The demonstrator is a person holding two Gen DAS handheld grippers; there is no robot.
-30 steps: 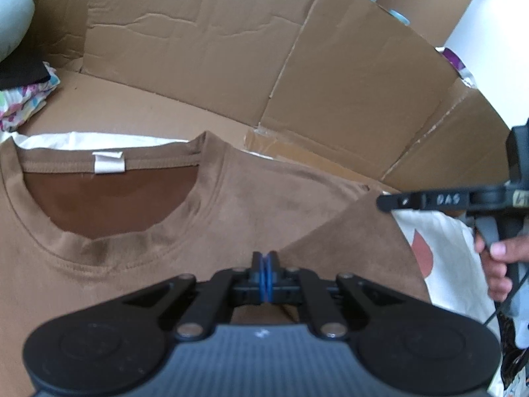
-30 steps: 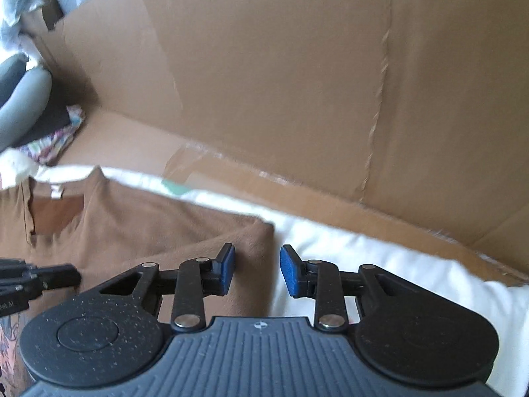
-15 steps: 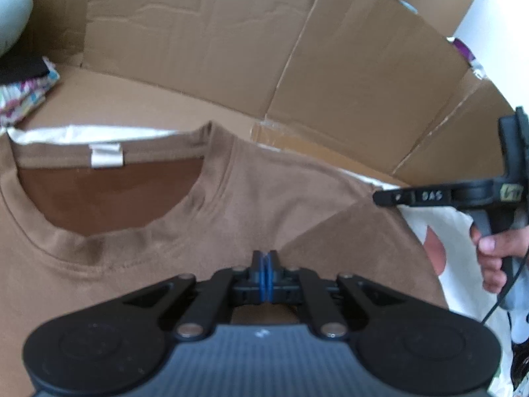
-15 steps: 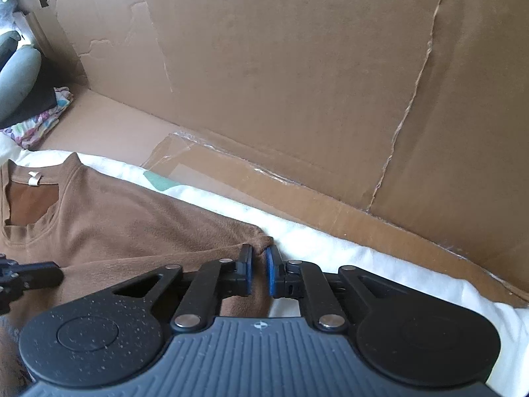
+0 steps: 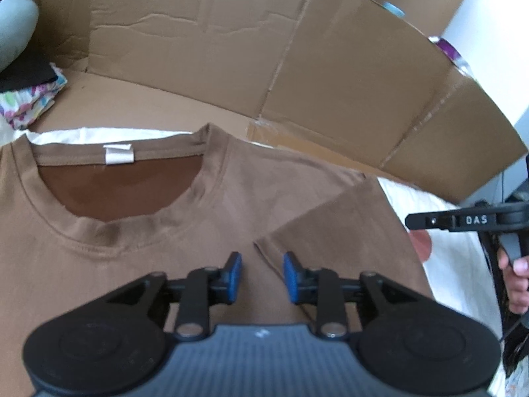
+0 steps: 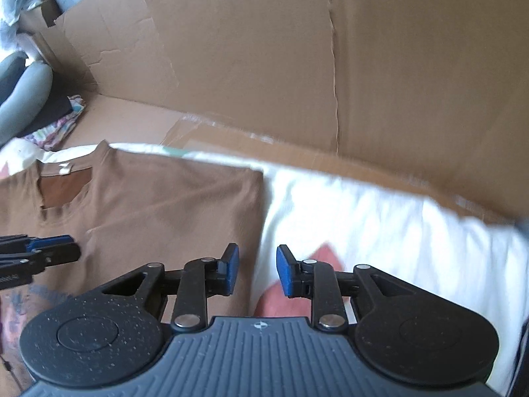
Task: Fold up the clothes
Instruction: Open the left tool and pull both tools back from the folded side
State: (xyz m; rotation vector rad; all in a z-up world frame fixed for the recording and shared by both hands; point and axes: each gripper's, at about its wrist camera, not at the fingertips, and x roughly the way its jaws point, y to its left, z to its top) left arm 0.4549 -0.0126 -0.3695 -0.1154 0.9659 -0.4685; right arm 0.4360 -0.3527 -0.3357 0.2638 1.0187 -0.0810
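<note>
A brown T-shirt [image 5: 139, 264] lies flat on a white cloth, collar and white label toward the far side. Its right sleeve [image 5: 347, 231] is folded inward over the chest. My left gripper [image 5: 261, 276] hovers over the sleeve's hem corner; its jaws are opening and nothing is pinched between the blue pads. In the right wrist view the same shirt [image 6: 158, 205] fills the left half. My right gripper [image 6: 254, 273] hangs above the shirt's folded right edge, jaws opening, holding nothing. The right gripper [image 5: 463, 221] also shows at the right edge of the left wrist view, with a person's hand [image 5: 515, 274] on it.
Cardboard walls [image 5: 297, 66] enclose the far side and right. The white cloth [image 6: 380, 231] with a pink print spreads under the shirt to the right. A patterned fabric pile [image 5: 26, 99] and a grey cushion [image 6: 23, 92] lie at the far left.
My left gripper went from shut on the sleeve corner to open, letting the cloth go. My right gripper closed partway at the folded edge, then opened and shifted right, away from the shirt.
</note>
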